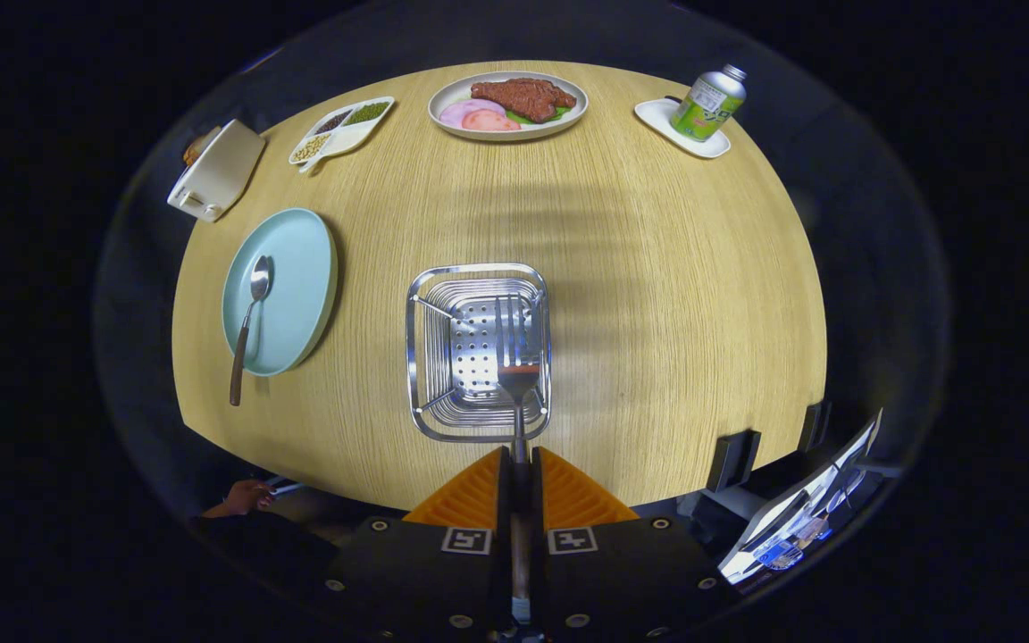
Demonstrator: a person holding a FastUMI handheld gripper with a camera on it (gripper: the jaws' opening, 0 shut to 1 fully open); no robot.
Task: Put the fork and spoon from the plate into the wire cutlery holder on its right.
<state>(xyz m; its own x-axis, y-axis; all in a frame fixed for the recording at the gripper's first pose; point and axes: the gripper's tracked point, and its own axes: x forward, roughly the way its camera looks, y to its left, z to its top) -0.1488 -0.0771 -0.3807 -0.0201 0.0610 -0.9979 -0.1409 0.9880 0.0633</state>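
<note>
Orange gripper (519, 478) clamps fork (514, 357) | tines forward, over holder (477, 353)

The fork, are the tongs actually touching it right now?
Touching. In the gripper view, the tongs are closed on the fork handle, both orange fingers pressed against it, its head over the wire cutlery holder.

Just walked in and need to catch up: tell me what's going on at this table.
A person is working a handheld gripper, whose orange fingers are shut on the handle of a fork. The fork's tines point out over the wire cutlery holder, just ahead of the fingers, so it looks about to be dropped in. The spoon still lies on the light blue plate to the holder's left, its handle sticking out past the rim.
</note>
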